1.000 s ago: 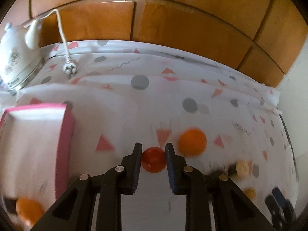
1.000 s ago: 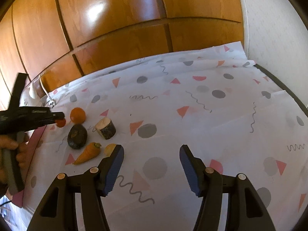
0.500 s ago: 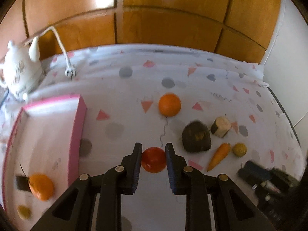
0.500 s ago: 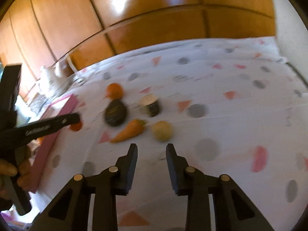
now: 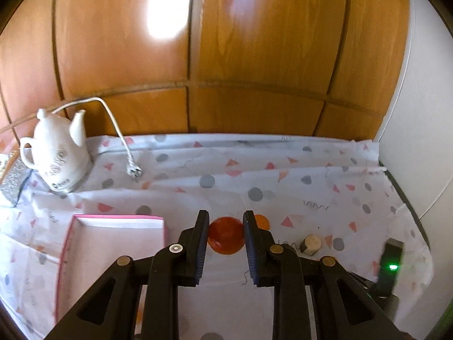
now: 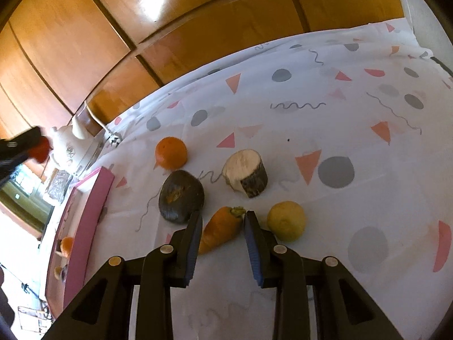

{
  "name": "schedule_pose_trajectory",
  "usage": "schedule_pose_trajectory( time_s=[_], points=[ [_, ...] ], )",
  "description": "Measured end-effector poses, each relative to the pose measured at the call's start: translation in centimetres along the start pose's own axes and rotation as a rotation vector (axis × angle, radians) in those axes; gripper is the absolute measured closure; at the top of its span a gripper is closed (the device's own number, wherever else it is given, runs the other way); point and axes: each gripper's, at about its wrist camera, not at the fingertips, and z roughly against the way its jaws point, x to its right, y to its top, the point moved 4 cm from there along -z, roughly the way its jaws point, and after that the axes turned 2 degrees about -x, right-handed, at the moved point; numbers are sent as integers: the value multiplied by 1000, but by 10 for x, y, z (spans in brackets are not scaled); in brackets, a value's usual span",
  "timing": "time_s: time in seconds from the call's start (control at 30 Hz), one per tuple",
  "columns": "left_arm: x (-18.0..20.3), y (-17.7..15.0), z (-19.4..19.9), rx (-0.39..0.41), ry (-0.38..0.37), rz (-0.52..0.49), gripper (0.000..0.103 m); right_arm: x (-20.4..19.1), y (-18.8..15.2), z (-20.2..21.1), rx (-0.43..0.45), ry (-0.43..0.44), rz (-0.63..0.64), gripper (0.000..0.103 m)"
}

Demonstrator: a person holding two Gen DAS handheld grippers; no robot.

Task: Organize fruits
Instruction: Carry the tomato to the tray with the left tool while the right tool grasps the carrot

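**Tomato clamped on the left, carrot framed on the right**

Left gripper [image 5: 226,236]: clenched on a red tomato [image 5: 226,239], pads pressed against both sides, fruit lifted clear of the patterned tablecloth [image 5: 283,192]. Seen from the right wrist, same tomato [image 6: 42,148] high at the far left, near a white teapot [image 6: 66,147]. Below and left of the clamped fruit, a pink-rimmed tray [image 5: 113,243]; beyond it, an orange [image 5: 262,221] half hidden behind the right pad and a cut log piece [image 5: 311,243] on the cloth.

Right gripper [image 6: 222,233]: narrowed almost fully, nothing grasped. Carrot [image 6: 222,228] on the cloth between the fingertips, green end just beside the right pad; contact impossible to tell. Dark avocado [image 6: 181,195] just beyond the left pad, lemon [image 6: 286,220] just right of the right pad.
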Motion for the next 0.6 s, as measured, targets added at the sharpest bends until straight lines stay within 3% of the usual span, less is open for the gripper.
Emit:
schedule_pose_trajectory(
  time_s=[0.27,0.6],
  points=[
    [-21,-30,45,19,12,38,79,-15,1,-7,-11,-82,141,75],
    [-60,-109,44,-20,25,156,79,-37,-23,6,-67,-36,243,76]
  ],
)
